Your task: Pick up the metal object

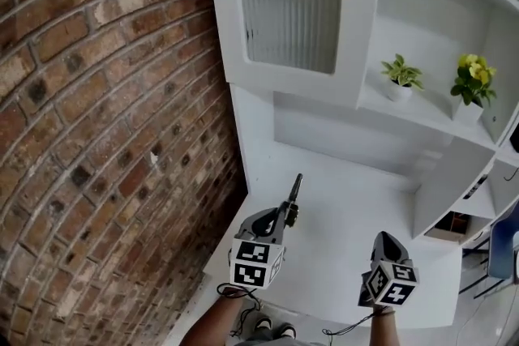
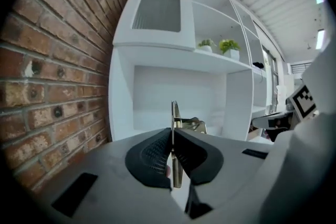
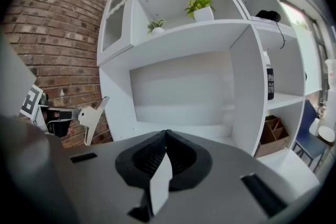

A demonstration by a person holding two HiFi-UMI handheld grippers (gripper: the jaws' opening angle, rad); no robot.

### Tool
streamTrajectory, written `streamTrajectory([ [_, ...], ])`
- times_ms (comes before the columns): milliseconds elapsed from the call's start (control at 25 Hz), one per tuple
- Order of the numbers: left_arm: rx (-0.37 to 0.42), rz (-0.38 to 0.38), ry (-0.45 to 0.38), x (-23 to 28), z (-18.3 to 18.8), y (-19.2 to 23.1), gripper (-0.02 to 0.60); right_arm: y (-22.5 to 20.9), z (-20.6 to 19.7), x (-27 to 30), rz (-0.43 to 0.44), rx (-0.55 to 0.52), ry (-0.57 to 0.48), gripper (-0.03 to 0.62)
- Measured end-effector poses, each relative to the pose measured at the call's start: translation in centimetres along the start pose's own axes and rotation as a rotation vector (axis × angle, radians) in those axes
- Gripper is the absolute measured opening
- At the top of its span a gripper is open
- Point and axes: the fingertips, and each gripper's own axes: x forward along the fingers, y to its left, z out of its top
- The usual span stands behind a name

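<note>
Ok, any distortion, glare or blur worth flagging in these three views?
Head view: even daylight, no hard shadows; the wide lens bows the brick wall. Left gripper view: fisheye with black corners, far right edge washed out, metal object fairly sharp. Right gripper view: the same fisheye curves the shelves, with bright wash at the right edge.

- Brick wall (image 1: 97,134): left of the left gripper (image 1: 285,216), near it.
- White shelf unit (image 1: 446,182): ahead of both grippers; its counter (image 1: 340,190) lies below them.
- Ribbed glass door (image 1: 290,4): above and ahead of the left gripper.
- Green potted plant (image 1: 401,79) and yellow-flowered plant (image 1: 473,87): apart on a shelf, above and ahead of the right gripper (image 1: 388,243).
- Wooden organizer (image 1: 454,224): low compartment, right of the right gripper.
- Blue chair (image 1: 504,251): further right.
- Dark bottle (image 3: 270,83): side shelf, ahead-right of the right gripper.
</note>
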Motion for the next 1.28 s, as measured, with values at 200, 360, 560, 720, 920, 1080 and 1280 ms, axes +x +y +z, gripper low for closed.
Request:
streamTrajectory([
  [200, -0.068, 0.110, -0.121, -1.4, 3.5, 0.8, 0.015, -0.3, 5.4, -2.0, 0.031, 0.016, -0.112, 0.001],
  [360, -0.071, 0.098, -0.161, -1.2, 4.9, 0.9, 0.015, -0.1, 8.2, -3.1, 0.023, 0.034, -0.193, 0.001],
  [560, -0.078, 0.069, -0.166, -0.5, 5.4, 0.2, 0.015, -0.6, 8.5, -4.1, -0.011, 0.065, -0.221, 0.001],
  [720, -0.080, 0.059, -0.178, -0.2, 5.7, -0.1, 0.015, -1.0, 8.1, -4.3, -0.036, 0.067, -0.214, 0.001],
  [920, -0.092, 0.052, -0.188, -0.2, 5.7, 0.0, 0.015, -1.4, 7.8, -4.4, -0.072, 0.048, -0.204, 0.001],
  [1080, -0.100, 0.049, -0.185, -0.1, 5.6, 0.2, 0.015, -1.5, 7.7, -4.5, -0.099, 0.016, -0.200, 0.001],
  [1280, -0.099, 0.049, -0.179, -0.1, 5.4, 0.4, 0.015, -1.4, 7.2, -4.1, -0.093, 0.032, -0.192, 0.001],
])
